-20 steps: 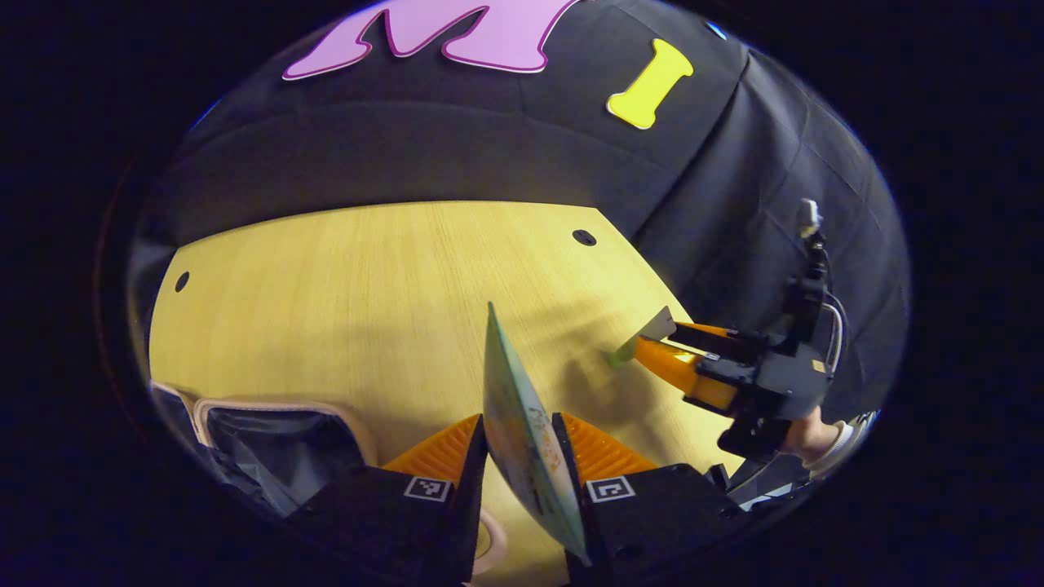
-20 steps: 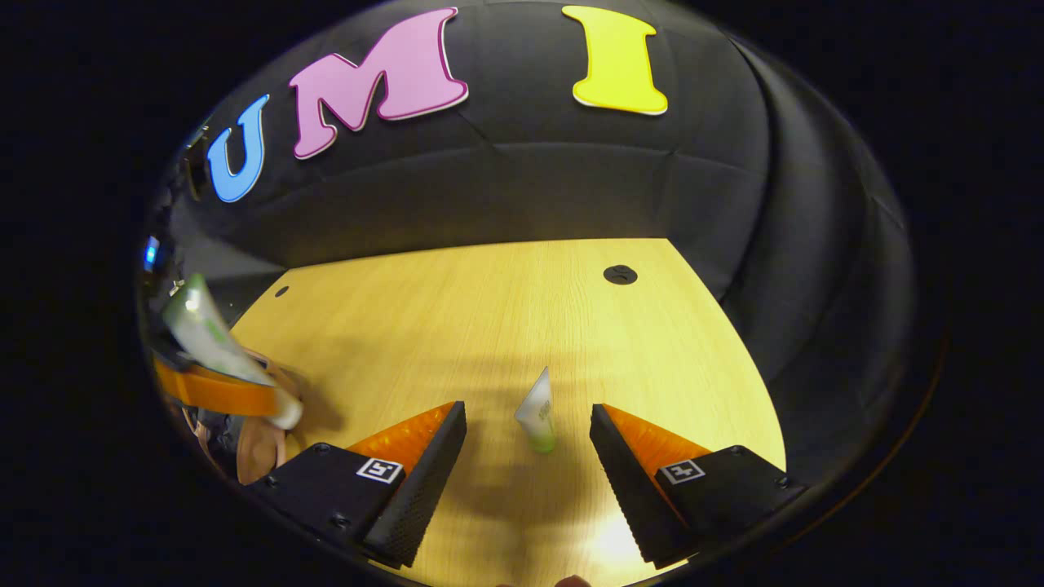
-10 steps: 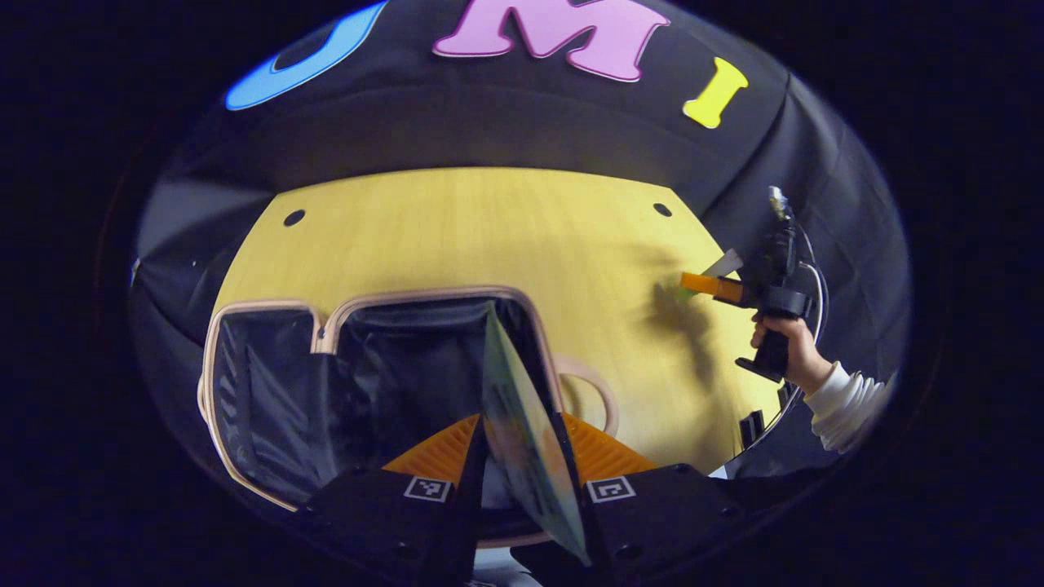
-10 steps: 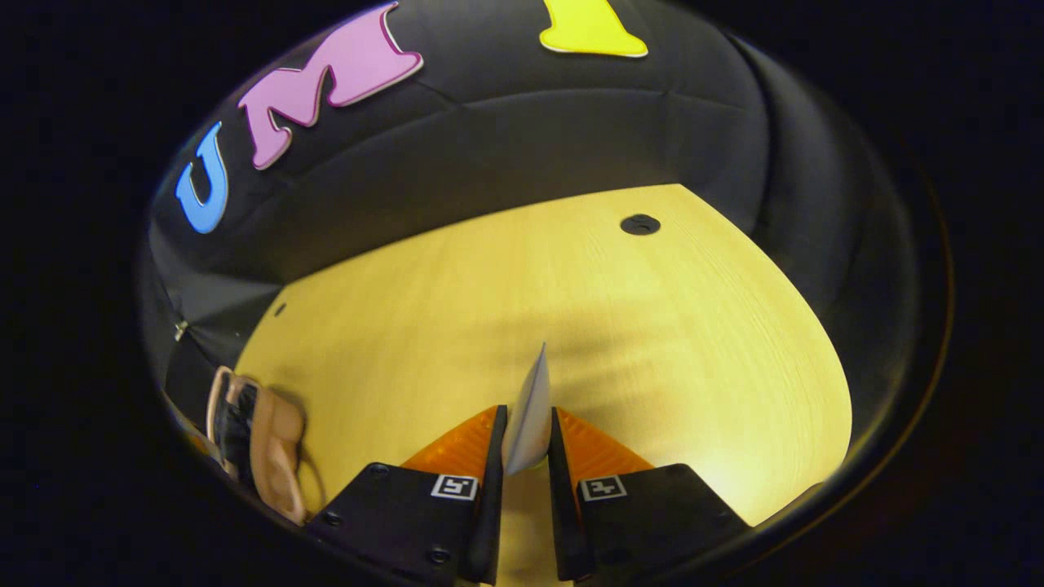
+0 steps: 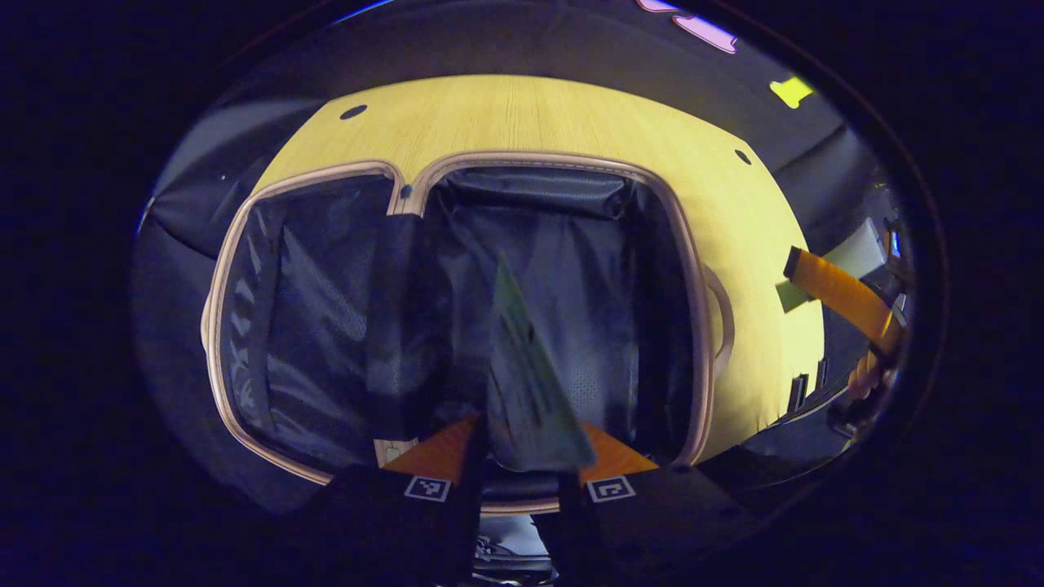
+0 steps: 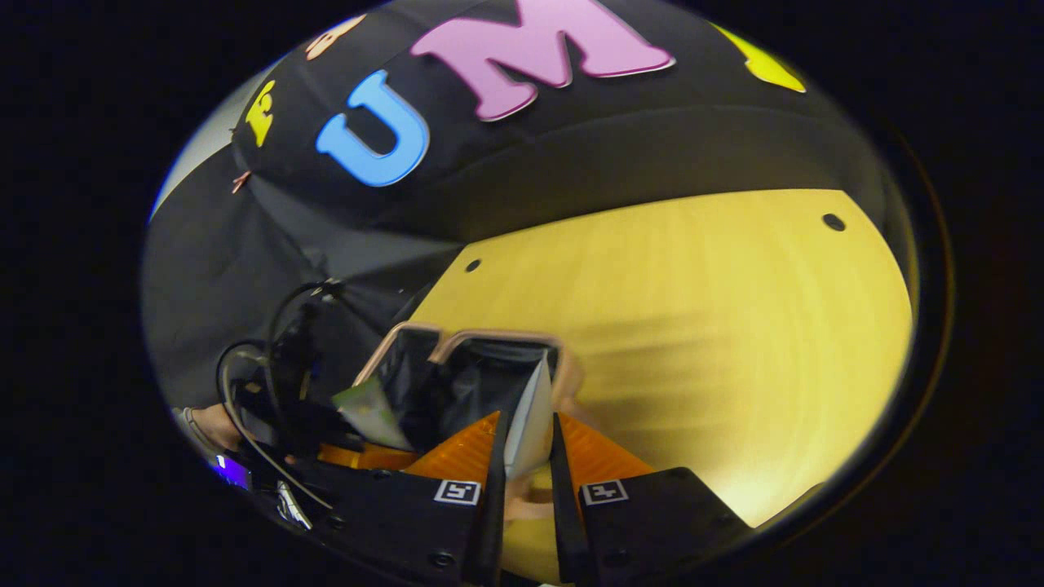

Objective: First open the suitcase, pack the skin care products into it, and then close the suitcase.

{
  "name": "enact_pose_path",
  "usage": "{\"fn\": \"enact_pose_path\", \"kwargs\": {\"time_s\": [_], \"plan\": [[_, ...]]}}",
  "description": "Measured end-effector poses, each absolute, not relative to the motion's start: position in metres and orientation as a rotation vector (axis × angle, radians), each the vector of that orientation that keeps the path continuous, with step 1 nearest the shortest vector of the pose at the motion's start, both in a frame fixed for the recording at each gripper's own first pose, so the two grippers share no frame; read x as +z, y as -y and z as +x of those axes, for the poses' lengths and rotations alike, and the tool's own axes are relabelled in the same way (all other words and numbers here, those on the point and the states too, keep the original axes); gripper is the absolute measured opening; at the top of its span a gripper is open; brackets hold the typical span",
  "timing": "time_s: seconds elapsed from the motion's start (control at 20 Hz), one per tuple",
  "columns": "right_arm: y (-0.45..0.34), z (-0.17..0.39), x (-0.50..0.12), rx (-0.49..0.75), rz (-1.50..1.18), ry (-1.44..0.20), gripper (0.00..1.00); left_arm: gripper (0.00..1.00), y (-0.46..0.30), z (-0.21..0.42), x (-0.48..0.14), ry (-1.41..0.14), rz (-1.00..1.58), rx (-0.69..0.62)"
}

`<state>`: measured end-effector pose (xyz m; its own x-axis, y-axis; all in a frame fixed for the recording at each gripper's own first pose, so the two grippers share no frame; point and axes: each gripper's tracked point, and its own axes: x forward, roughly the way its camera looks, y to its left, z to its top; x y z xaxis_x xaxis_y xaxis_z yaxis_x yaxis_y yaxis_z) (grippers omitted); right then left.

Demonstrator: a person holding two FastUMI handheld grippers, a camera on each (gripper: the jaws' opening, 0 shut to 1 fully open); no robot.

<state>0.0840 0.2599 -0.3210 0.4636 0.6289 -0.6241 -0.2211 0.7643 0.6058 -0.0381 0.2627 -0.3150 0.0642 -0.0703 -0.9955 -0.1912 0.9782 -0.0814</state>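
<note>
Now the left gripper (image 5: pixel 522 456) hangs over the open suitcase (image 5: pixel 701 326) on the counter (image 5: pixel 522 114), fingers clamped on a flat sachet (image 5: pixel 530 383). Best lower it into the lined compartment before releasing, while the right gripper (image 6: pixel 526 473), fingers clamped on a small tube (image 6: pixel 528 424), waits beside.

Left gripper (image 5: pixel 522 456) clamps green tube (image 5: pixel 526 383) above open suitcase (image 5: pixel 457 163) on table (image 5: pixel 522 114).

Pretty dim booth, just a table and cloth all round.

The light yellowish wood-grain tabletop (image 6: pixel 693 310) has small dark round holes (image 6: pixel 833 222) near its corners, and wrinkly black cloth walls (image 6: pixel 636 155) rise right behind it. A bright glare sits near the table's front edge.
</note>
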Motion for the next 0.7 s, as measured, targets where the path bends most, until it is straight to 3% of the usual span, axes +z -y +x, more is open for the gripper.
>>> {"fn": "enact_pose_path", "kwargs": {"time_s": [0.05, 0.25, 0.35, 0.4, 0.45, 0.5, 0.55, 0.6, 0.7], "plan": [[-0.277, 0.077, -0.326, 0.560, 0.462, -0.986, 0.30, 0.46, -0.265, -0.043, -0.320, -1.526, -0.224, 0.109], [-0.331, 0.032, -0.388, 0.572, 0.355, -1.200, 0.31, 0.51, -0.270, -0.062, -0.326, -1.537, -0.288, 0.132], [-0.339, 0.027, -0.418, 0.525, 0.370, -1.285, 0.31, 0.48, -0.276, -0.070, -0.320, -1.515, -0.276, 0.118], [-0.338, 0.030, -0.427, 0.501, 0.378, -1.314, 0.31, 0.52, -0.278, -0.072, -0.315, -1.498, -0.277, 0.111], [-0.340, 0.031, -0.436, 0.480, 0.380, -1.326, 0.24, 0.49, -0.279, -0.073, -0.308, -1.474, -0.297, 0.100], [-0.344, 0.033, -0.440, 0.461, 0.390, -1.339, 0.30, 0.54, -0.281, -0.069, -0.300, -1.441, -0.324, 0.094], [-0.343, 0.036, -0.435, 0.430, 0.390, -1.331, 0.26, 0.48, -0.282, -0.069, -0.292, -1.415, -0.349, 0.086], [-0.346, 0.037, -0.433, 0.414, 0.395, -1.330, 0.34, 0.58, -0.286, -0.067, -0.284, -1.387, -0.364, 0.086], [-0.357, 0.034, -0.423, 0.428, 0.411, -1.328, 0.52, 0.63, -0.303, -0.058, -0.263, -1.309, -0.374, 0.081]]}}
